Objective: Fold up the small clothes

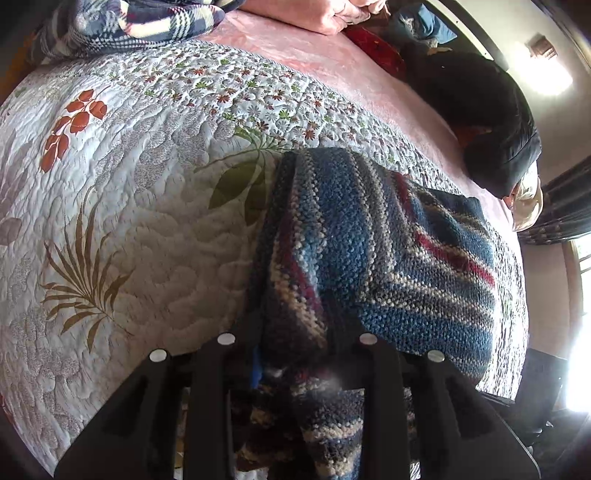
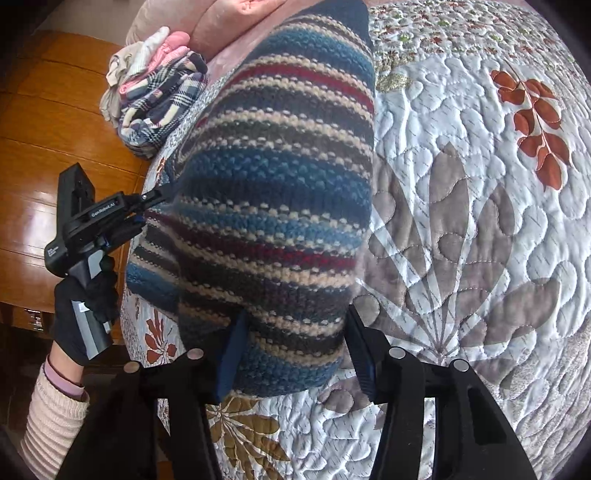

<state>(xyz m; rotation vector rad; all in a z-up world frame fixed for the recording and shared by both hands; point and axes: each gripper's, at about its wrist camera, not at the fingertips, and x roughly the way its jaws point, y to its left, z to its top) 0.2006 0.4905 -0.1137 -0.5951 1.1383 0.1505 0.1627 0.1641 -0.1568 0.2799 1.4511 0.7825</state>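
A striped knit garment point(image 1: 388, 251) in blue, cream, red and grey lies on the floral quilt point(image 1: 147, 206). In the left wrist view its near edge is bunched between the fingers of my left gripper point(image 1: 295, 354), which is shut on it at the bed's edge. The right wrist view shows the same knit point(image 2: 277, 177) stretching away, with the left gripper point(image 2: 153, 201) pinching its left edge, held by a gloved hand point(image 2: 85, 302). My right gripper point(image 2: 297, 354) is open, its two fingers straddling the knit's near end above the quilt point(image 2: 461, 221).
A pile of plaid and pink clothes point(image 2: 159, 96) sits at the bed's far left corner, also plaid fabric point(image 1: 133, 26). Pink blanket point(image 1: 325, 62) and a dark cushion point(image 1: 480, 122) lie beyond. Wooden floor point(image 2: 48, 129) is left of the bed.
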